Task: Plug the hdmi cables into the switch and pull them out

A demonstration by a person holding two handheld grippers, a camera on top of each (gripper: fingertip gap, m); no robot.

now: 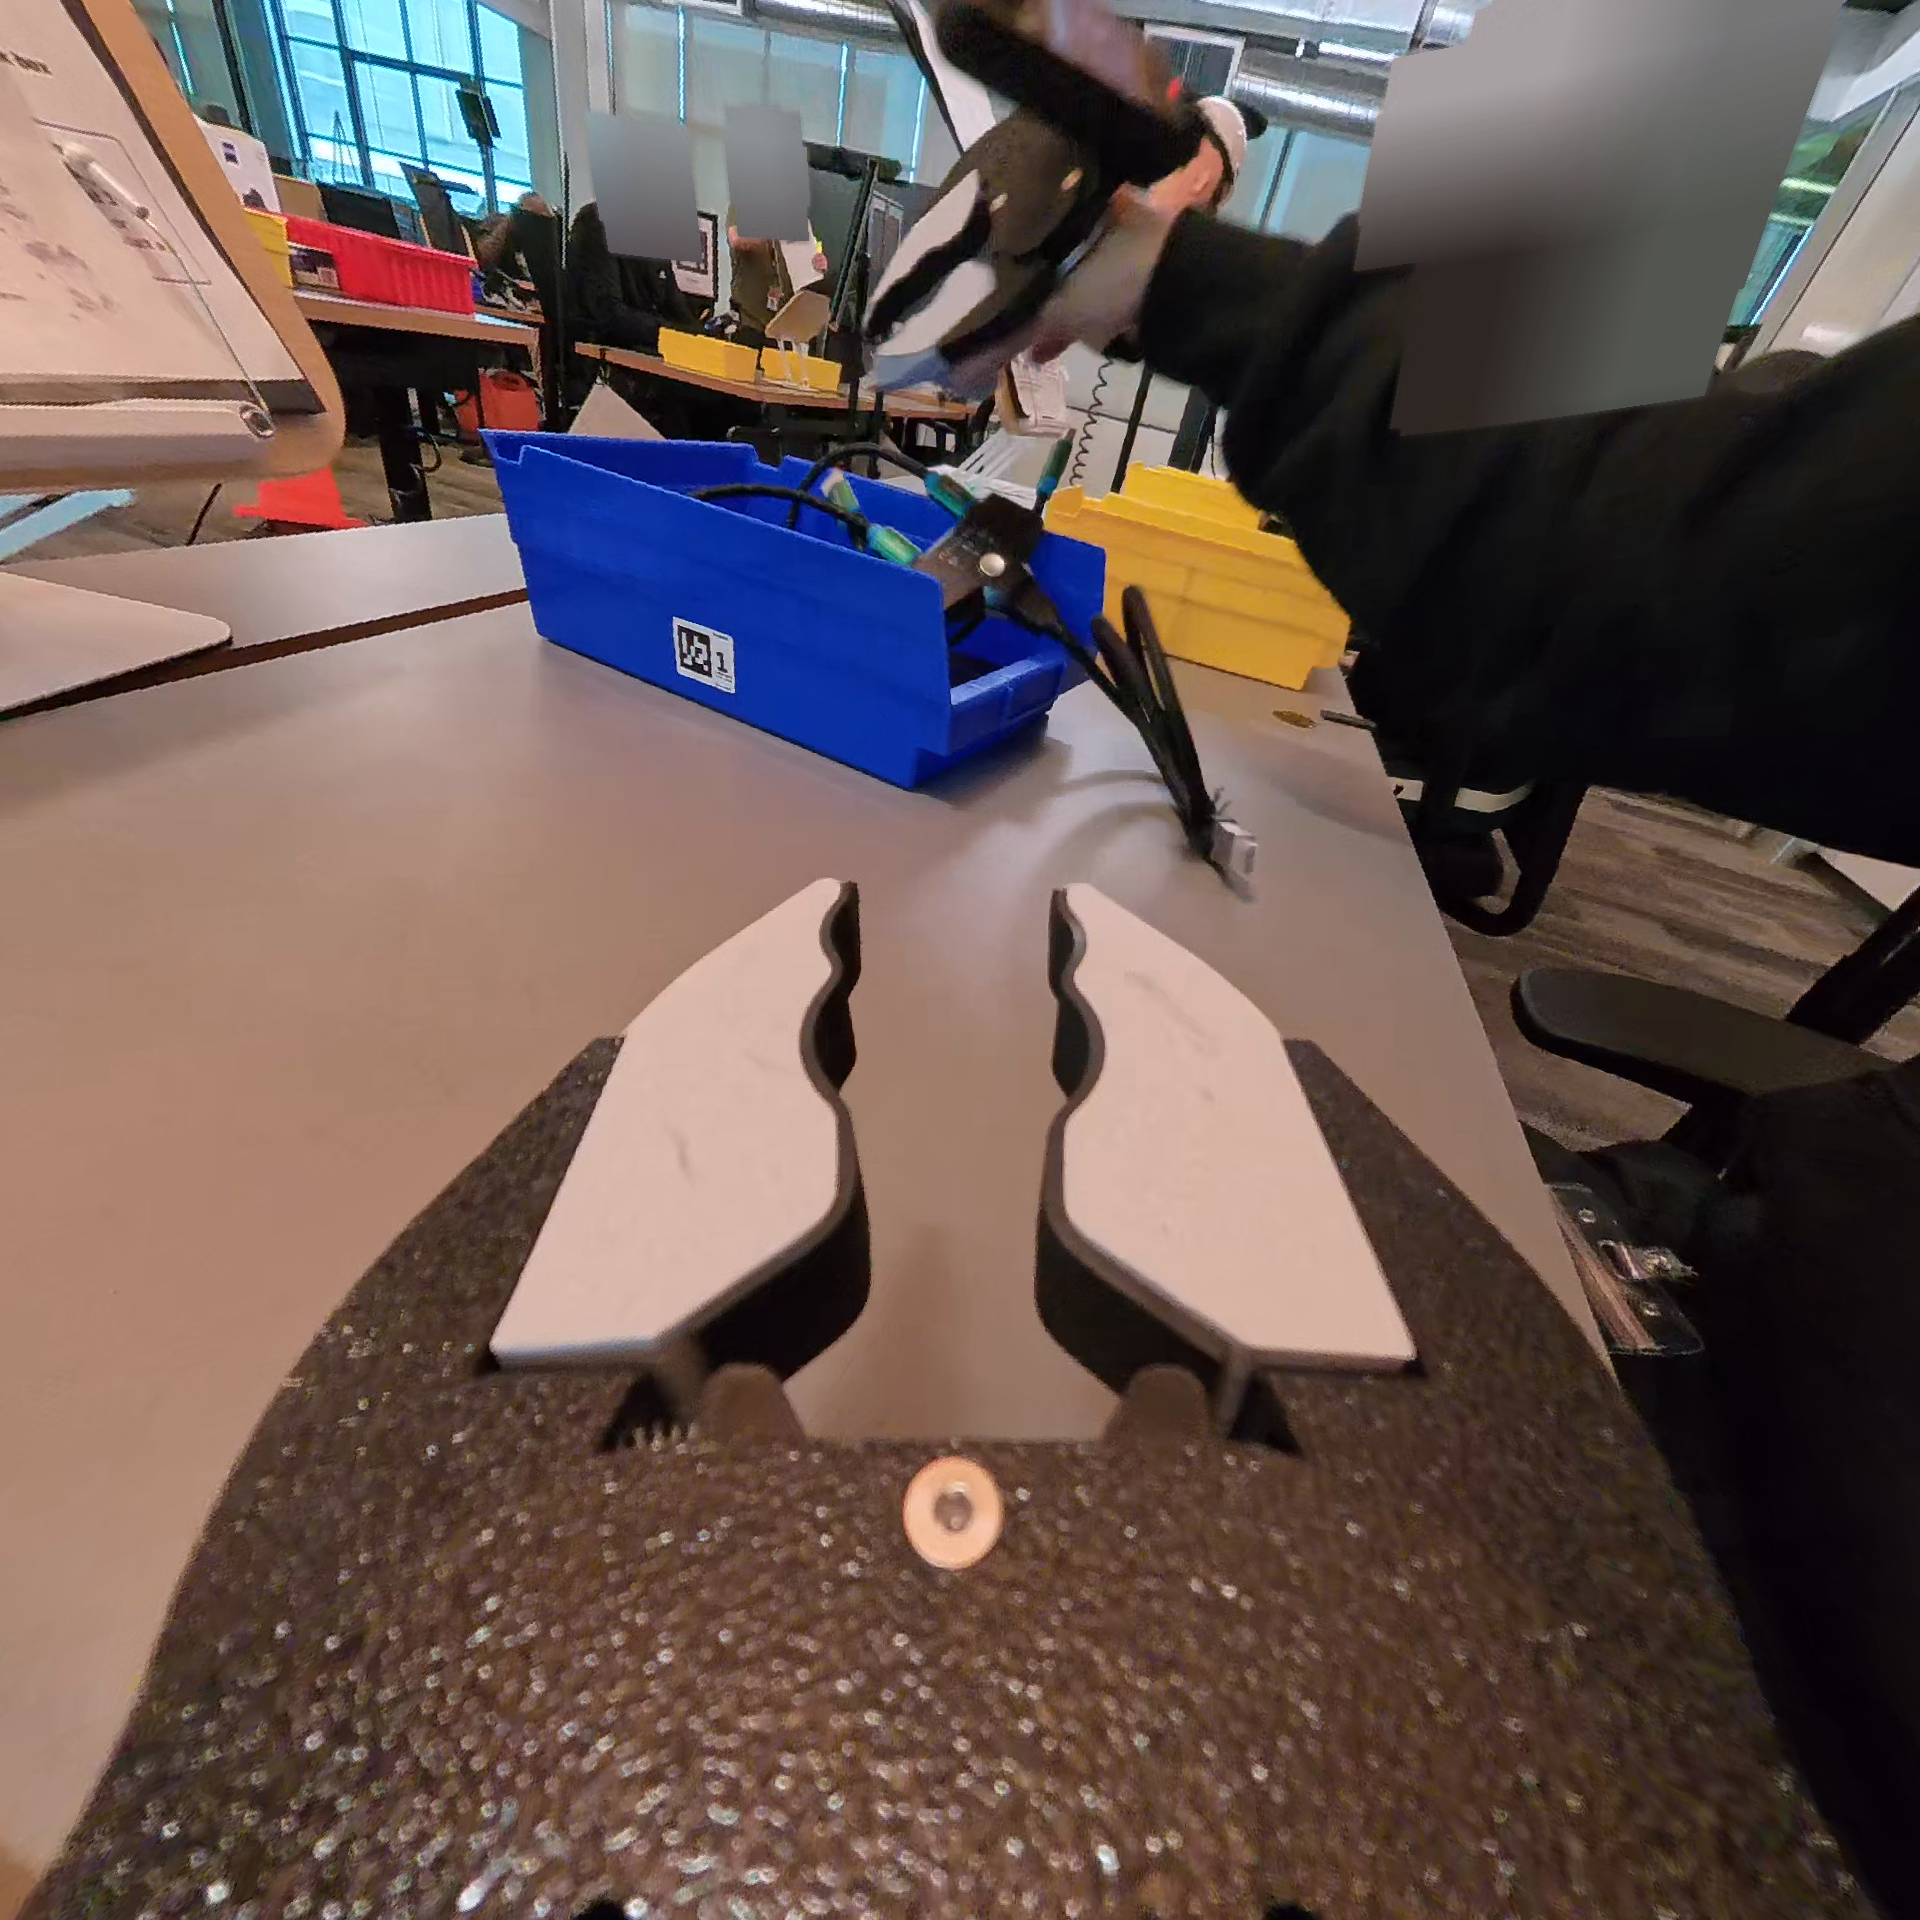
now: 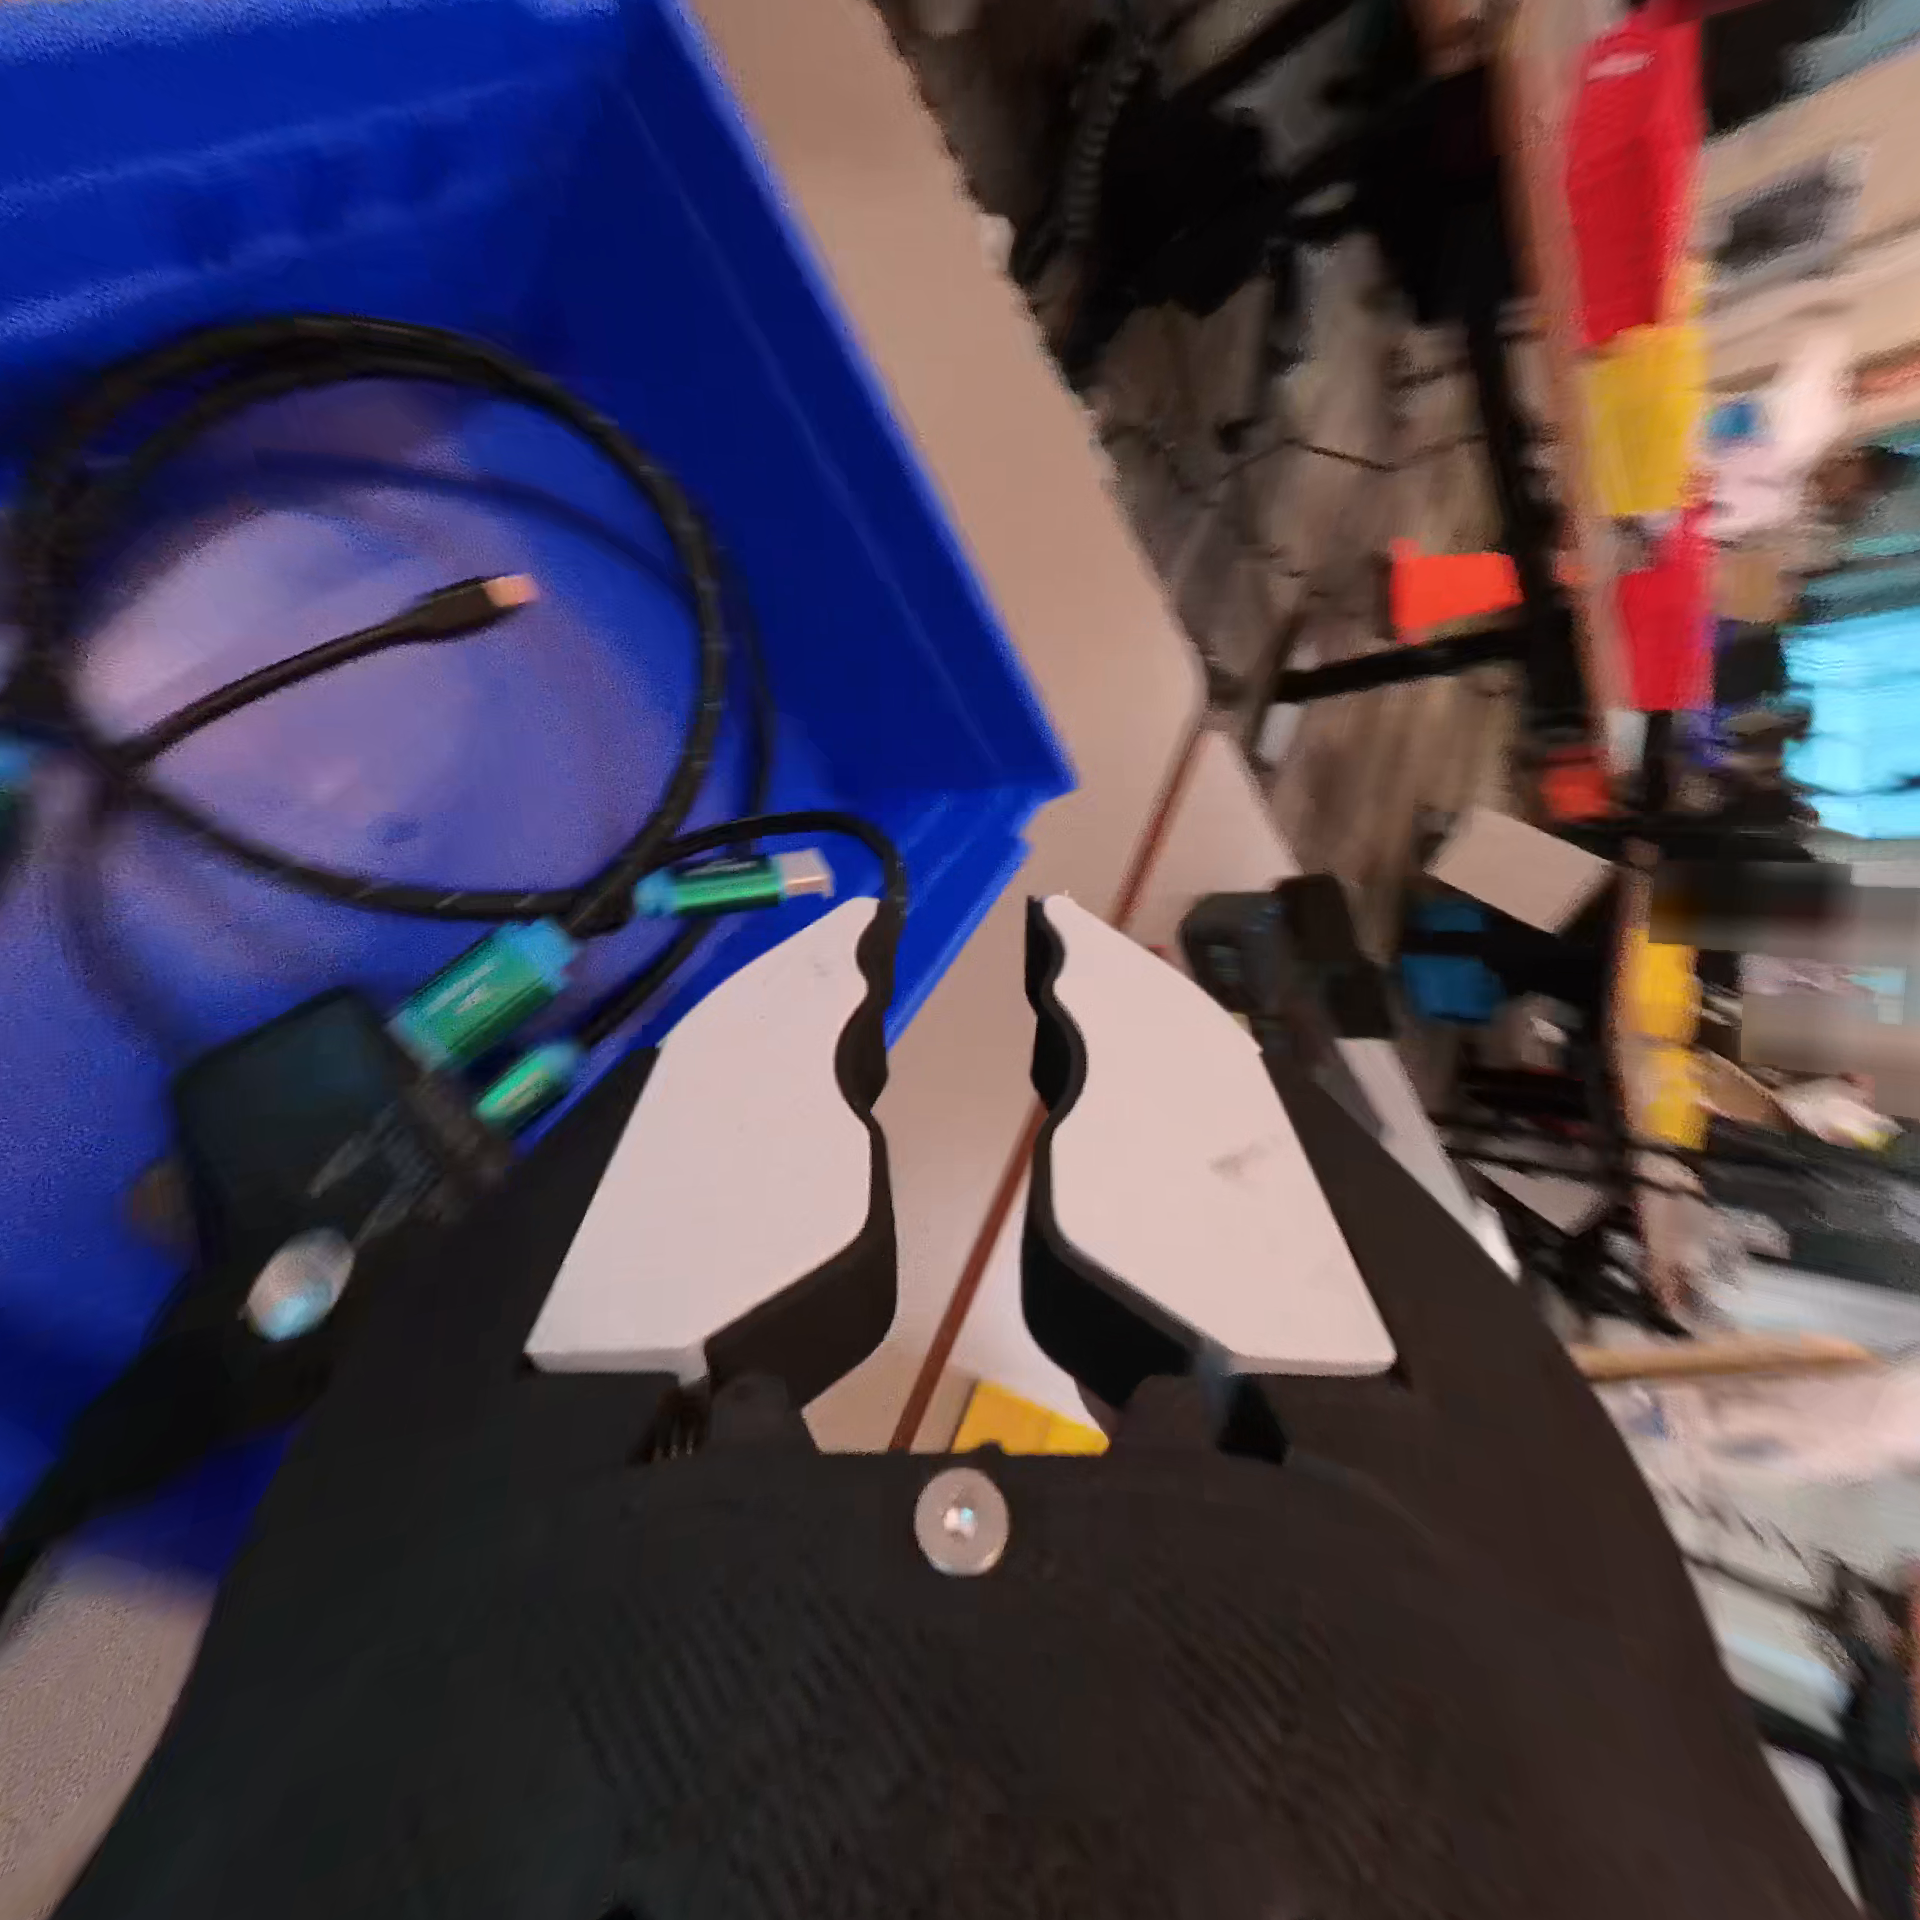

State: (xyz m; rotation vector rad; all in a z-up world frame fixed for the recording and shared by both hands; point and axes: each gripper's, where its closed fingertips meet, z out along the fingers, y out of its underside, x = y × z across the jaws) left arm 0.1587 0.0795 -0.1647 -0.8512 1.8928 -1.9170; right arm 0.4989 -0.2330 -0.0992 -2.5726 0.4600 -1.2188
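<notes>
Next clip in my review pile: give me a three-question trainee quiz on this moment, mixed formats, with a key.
1. True or false: the left gripper is shut on a cable.
2. Multiple choice: the black switch with green-ended HDMI cables sits in
A. the yellow bin
B. the blue bin
C. the bare table
3. Fill in: the right gripper hangs above the ____ bin's edge, holding nothing.

Key:
1. False. Its jaws stand apart over the grey table, empty.
2. B, the blue bin; the yellow bin stands behind it.
3. Blue.
</notes>
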